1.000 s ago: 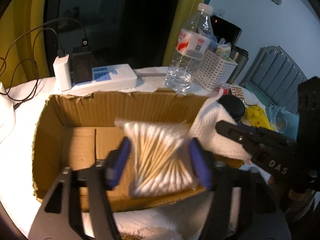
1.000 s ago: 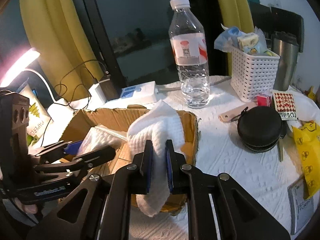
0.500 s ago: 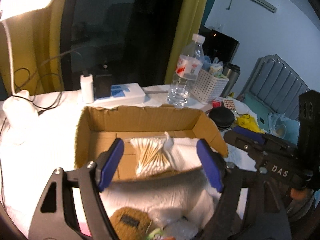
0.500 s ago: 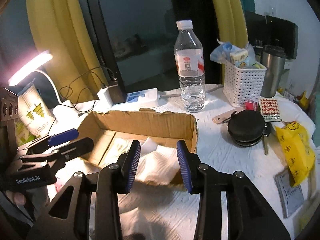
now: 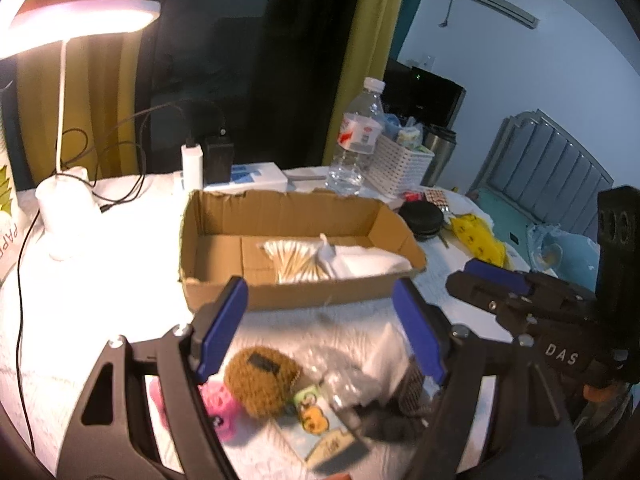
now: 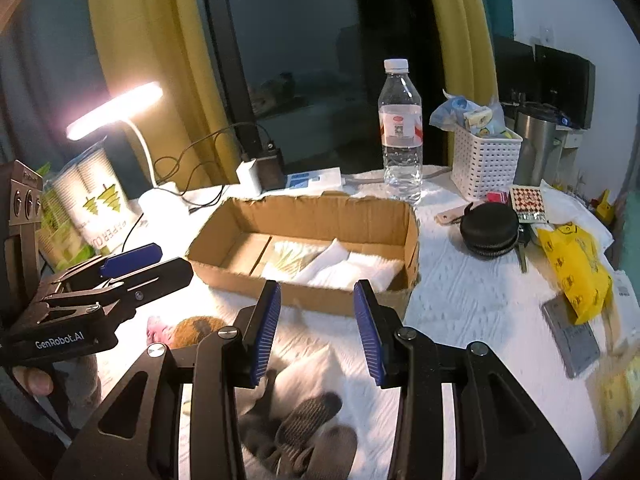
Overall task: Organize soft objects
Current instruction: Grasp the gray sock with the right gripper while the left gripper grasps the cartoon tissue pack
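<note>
A cardboard box (image 5: 296, 300) (image 6: 316, 212) holds a bag of cotton swabs (image 5: 294, 260) (image 6: 288, 258) and a folded white cloth (image 5: 372, 262) (image 6: 356, 272). My left gripper (image 5: 320, 332) is open and empty, hovering over a brown fuzzy pouch (image 5: 260, 380) (image 6: 198, 330), a pink knitted item (image 5: 218, 404) and clear plastic bags (image 5: 344, 376) in front of the box. My right gripper (image 6: 316, 332) is open and empty above grey socks (image 6: 304, 428) and a white cloth (image 6: 308, 372).
A lit desk lamp (image 5: 68, 28), chargers with cables (image 5: 208, 160), a water bottle (image 6: 400, 132), a white basket (image 6: 486, 164), a black round case (image 6: 488, 230), a yellow bag (image 6: 576, 268) and paper cups (image 6: 96, 208) surround the box.
Both grippers let go of the swab bag and the white cloth inside the box, opened, and pulled back toward the near pile.
</note>
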`<state>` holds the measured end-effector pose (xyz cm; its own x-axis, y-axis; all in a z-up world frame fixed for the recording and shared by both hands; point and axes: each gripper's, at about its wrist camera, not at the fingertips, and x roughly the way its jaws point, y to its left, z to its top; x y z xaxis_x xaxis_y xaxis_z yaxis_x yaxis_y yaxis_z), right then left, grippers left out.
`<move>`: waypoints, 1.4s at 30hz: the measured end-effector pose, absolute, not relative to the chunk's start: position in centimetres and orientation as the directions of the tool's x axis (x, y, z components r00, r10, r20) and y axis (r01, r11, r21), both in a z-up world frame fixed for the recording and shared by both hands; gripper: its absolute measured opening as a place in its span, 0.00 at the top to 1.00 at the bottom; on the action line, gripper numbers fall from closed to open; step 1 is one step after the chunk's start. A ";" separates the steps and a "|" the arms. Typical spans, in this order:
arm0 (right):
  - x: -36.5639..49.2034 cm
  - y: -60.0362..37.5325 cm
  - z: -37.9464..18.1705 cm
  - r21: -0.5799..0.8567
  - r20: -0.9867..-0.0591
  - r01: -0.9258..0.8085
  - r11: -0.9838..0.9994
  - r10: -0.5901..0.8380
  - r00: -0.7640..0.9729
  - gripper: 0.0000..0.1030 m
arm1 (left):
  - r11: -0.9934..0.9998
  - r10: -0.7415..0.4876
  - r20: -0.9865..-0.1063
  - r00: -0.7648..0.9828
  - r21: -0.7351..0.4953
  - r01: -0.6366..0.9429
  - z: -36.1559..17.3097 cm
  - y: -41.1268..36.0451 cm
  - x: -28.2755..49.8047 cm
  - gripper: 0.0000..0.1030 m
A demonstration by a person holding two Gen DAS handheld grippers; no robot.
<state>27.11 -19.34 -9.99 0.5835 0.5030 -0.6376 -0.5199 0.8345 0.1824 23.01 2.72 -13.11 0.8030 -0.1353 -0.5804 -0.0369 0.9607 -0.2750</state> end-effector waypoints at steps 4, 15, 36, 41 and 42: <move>25.6 -19.5 -10.3 0.178 -0.647 -0.523 0.834 0.499 0.576 0.61 | 0.959 -0.143 -0.585 0.798 -0.283 -0.036 -13.7 2.5 21.5 0.26; 23.0 -20.2 -13.5 0.191 -0.695 -0.513 0.837 0.484 0.531 0.61 | 0.956 -0.147 -0.629 0.764 -0.288 -0.052 -16.4 1.9 18.7 0.26; 21.6 -22.8 -18.8 0.259 -0.745 -0.488 0.833 0.494 0.447 0.48 | 0.969 -0.123 -0.743 0.657 -0.233 -0.082 -21.3 -0.4 18.9 0.26; 21.6 -23.4 -19.2 0.260 -0.743 -0.509 0.821 0.506 0.437 0.58 | 0.972 -0.083 -0.779 0.621 -0.201 -0.123 -22.4 -0.7 20.0 0.26; 21.6 -23.5 -19.2 0.259 -0.742 -0.511 0.820 0.508 0.438 0.63 | 0.971 -0.075 -0.786 0.614 -0.197 -0.133 -22.6 -0.7 20.2 0.26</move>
<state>21.56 -23.55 -19.23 0.4375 0.5075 -0.7423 -0.5111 0.8196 0.2591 20.15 -0.68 -22.60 0.6141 -0.0748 -0.7857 -0.1331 0.9714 -0.1965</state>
